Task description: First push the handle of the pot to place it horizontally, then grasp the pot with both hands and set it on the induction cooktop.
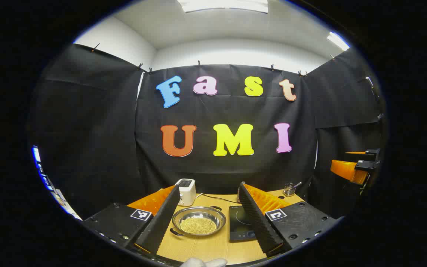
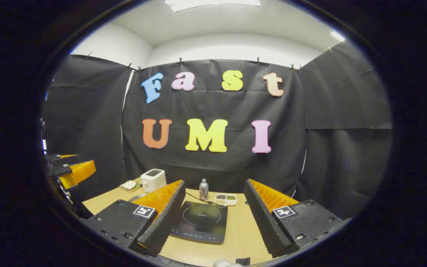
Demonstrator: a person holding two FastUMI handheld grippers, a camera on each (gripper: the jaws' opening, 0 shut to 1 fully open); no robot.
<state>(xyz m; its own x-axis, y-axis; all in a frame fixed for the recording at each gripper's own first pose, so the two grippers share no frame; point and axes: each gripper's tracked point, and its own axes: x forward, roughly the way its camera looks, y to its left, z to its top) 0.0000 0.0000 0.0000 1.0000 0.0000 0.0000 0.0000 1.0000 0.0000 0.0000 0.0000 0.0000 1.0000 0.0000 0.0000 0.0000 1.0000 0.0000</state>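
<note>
The steel pot [image 1: 198, 221] sits on the wooden table [image 1: 206, 246], holding yellowish grains. Its two small black handles lie on a diagonal, one at the front left [image 1: 176, 233] and one at the back right [image 1: 215, 208]. The black induction cooktop [image 1: 240, 224] lies just right of the pot, and appears in the right gripper view as the cooktop [image 2: 201, 221]. My left gripper [image 1: 209, 193] is open above the near table edge, its fingers framing the pot. My right gripper [image 2: 214, 187] is open, framing the cooktop. A sliver of the pot's rim [image 2: 136, 198] peeks out beside its left finger.
A white toaster [image 1: 186, 191] stands behind the pot, with a cable running to the cooktop. A pen cup [image 1: 289, 190] is at the back right. A bottle [image 2: 203, 189], a divided dish [image 2: 226, 199] and a sandwich plate [image 2: 129, 185] stand along the back.
</note>
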